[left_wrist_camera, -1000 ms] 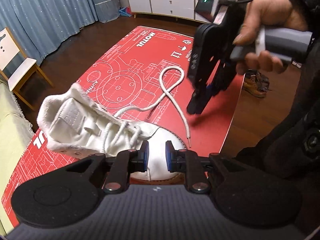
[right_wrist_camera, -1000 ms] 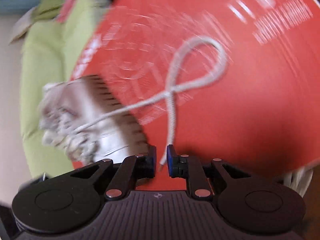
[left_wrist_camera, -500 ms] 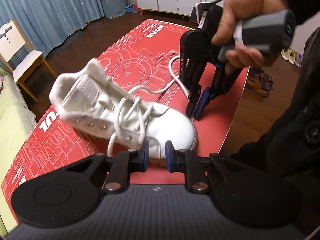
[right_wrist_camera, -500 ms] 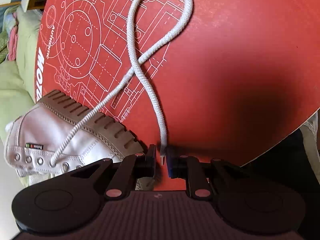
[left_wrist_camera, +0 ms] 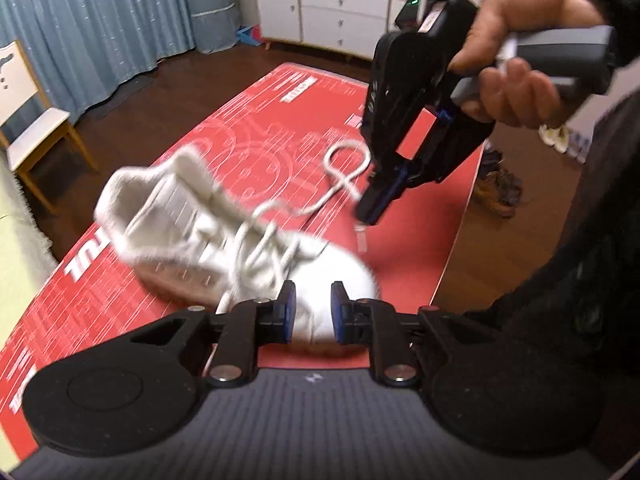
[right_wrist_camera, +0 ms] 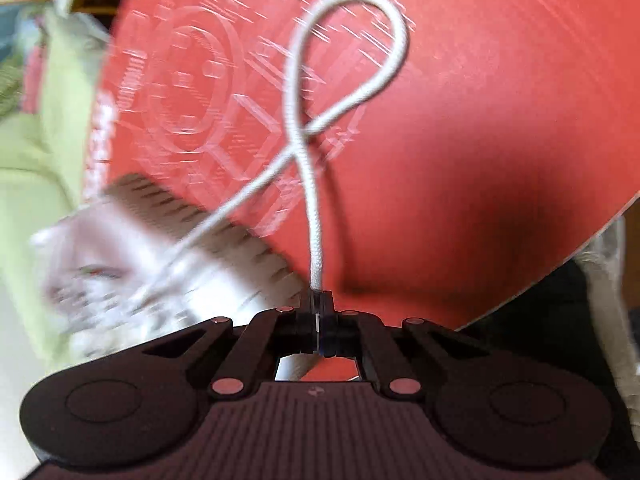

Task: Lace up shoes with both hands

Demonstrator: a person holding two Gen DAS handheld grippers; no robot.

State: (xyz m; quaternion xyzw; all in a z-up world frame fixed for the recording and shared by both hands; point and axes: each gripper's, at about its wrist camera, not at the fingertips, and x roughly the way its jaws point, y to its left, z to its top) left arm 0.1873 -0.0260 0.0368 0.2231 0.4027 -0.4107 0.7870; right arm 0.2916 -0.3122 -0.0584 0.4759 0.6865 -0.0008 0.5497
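- The left gripper [left_wrist_camera: 311, 312] sits nearest in its own view, jaws parted with a clear gap and nothing between them; the toe of the shoe shows through that gap.
- The white shoe [left_wrist_camera: 224, 240] lies on the red mat [left_wrist_camera: 120, 292] just past those fingers, toe toward the near side, collar toward the far left. It is blurred, so its eyelets are hard to read.
- In the right wrist view the shoe [right_wrist_camera: 160, 264] appears at lower left, its ribbed sole edge turned up toward the camera.
- The right gripper [right_wrist_camera: 318, 320] has its jaws pressed together on the end of the shoelace [right_wrist_camera: 312, 216]; a short bit of the tip pokes out below the fingers in the left view.
- From the pinch the shoelace [left_wrist_camera: 344, 168] runs up, crosses itself in one open loop over the mat, then leads back to the shoe.
- A hand [left_wrist_camera: 516, 56] holds the right gripper [left_wrist_camera: 370, 216] above the mat, to the right of the shoe.
- Far behind stand a white cabinet [left_wrist_camera: 340, 20], blue curtains [left_wrist_camera: 100, 28] and a chair [left_wrist_camera: 36, 136] at the left.
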